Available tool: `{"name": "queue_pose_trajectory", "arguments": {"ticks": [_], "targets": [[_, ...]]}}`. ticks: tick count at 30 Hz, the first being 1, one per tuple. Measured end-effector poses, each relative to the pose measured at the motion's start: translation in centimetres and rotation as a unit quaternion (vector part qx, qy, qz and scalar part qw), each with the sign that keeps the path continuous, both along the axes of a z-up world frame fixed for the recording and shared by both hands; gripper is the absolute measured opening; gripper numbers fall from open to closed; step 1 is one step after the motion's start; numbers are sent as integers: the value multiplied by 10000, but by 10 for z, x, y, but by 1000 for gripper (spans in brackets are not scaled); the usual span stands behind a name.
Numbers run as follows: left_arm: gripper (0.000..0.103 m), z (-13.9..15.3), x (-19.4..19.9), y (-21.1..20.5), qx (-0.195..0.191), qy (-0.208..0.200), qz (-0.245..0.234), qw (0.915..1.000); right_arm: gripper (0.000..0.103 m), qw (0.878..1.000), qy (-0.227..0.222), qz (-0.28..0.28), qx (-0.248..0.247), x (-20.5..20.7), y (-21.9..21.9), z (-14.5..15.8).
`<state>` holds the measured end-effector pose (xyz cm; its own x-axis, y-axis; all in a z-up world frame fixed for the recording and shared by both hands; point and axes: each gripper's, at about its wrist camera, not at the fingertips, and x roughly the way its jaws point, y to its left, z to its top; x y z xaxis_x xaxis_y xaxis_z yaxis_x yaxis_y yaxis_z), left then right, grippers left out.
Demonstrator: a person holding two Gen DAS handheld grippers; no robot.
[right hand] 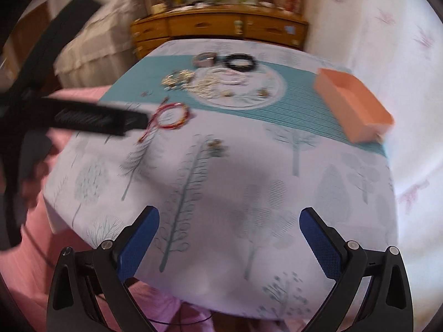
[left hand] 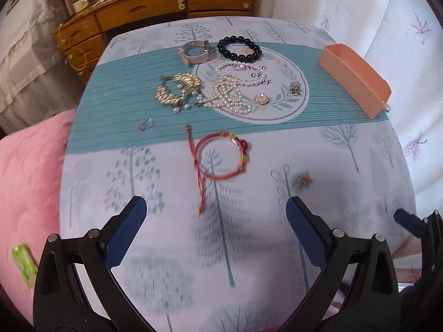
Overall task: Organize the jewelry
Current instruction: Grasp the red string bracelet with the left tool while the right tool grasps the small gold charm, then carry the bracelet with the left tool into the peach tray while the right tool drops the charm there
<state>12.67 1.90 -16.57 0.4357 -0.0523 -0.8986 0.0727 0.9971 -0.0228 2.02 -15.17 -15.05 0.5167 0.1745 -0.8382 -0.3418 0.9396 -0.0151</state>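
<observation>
Jewelry lies on a tree-print tablecloth [left hand: 249,249]. A red cord bracelet [left hand: 221,157] lies nearest my open, empty left gripper [left hand: 216,207]. Behind it lie a pearl necklace [left hand: 229,94], a gold necklace [left hand: 174,90], a black bead bracelet [left hand: 239,48], a pinkish band [left hand: 195,52], a round brooch [left hand: 261,99] and small earrings [left hand: 303,179]. An empty orange box [left hand: 357,77] stands at the right. My right gripper [right hand: 229,218] is open and empty over the near table edge; the orange box [right hand: 357,105] and red bracelet [right hand: 171,116] show there, blurred.
A wooden dresser [left hand: 155,8] stands behind the table. Pink bedding [left hand: 27,179] lies at the left, white floral fabric [left hand: 387,13] at the right. The left gripper's body [right hand: 83,116] crosses the left of the right wrist view.
</observation>
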Motion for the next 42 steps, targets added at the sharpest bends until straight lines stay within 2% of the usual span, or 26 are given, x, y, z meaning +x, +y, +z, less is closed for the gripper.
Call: {"name": "queue_pose_trajectory", "arguments": {"ticks": [4, 7, 9, 11, 14, 18, 19, 21, 23, 24, 27, 29, 32, 35, 38, 42], "targets": [[100, -18, 31, -3, -18, 65, -143, 9999, 102, 9986, -218, 407, -272, 10, 32, -23], [100, -27, 49, -7, 128, 41, -344, 9993, 98, 9974, -312, 431, -482, 23, 53, -35], [100, -34, 59, -7, 85, 103, -489, 9987, 92, 9977, -238, 295, -568, 36, 63, -43], [100, -40, 66, -7, -15, 171, -591, 9981, 78, 9982, -126, 122, -569, 48, 67, -50], [100, -47, 75, -7, -140, 219, -709, 9971, 71, 9976, -74, -252, -645, 64, 72, -59], [100, -51, 80, -8, 86, 116, -644, 9978, 65, 9956, -122, -554, -742, 80, 75, -66], [99, -51, 81, -7, 27, 105, -659, 9978, 59, 9951, -93, -590, -786, 85, 73, -68], [94, -53, 83, -7, -120, 160, -760, 9969, 54, 9942, -71, -693, -819, 92, 70, -69], [77, -57, 86, -8, -140, 261, -834, 9961, 47, 9937, -75, -782, -794, 98, 67, -69], [73, -59, 87, -9, -148, 330, -863, 9956, 44, 9936, -66, -806, -787, 102, 65, -70], [66, -58, 88, -10, -163, 274, -968, 9948, 33, 9945, -66, -711, -765, 105, 66, -70], [58, -58, 89, -9, -126, 213, -957, 9951, 23, 9952, -9, -639, -738, 103, 68, -70], [58, -58, 89, -8, -169, 220, -1015, 9944, 21, 9949, 146, -689, -720, 106, 70, -68], [58, -57, 88, -6, -262, 188, -1010, 9944, 21, 9941, 310, -925, -483, 107, 67, -65], [58, -55, 89, -2, -340, 235, -960, 9945, 21, 9911, 453, -1246, 134, 110, 59, -60], [58, -41, 91, 0, -485, 167, -979, 9939, 21, 9797, 580, -1709, 871, 118, 45, -50]]}}
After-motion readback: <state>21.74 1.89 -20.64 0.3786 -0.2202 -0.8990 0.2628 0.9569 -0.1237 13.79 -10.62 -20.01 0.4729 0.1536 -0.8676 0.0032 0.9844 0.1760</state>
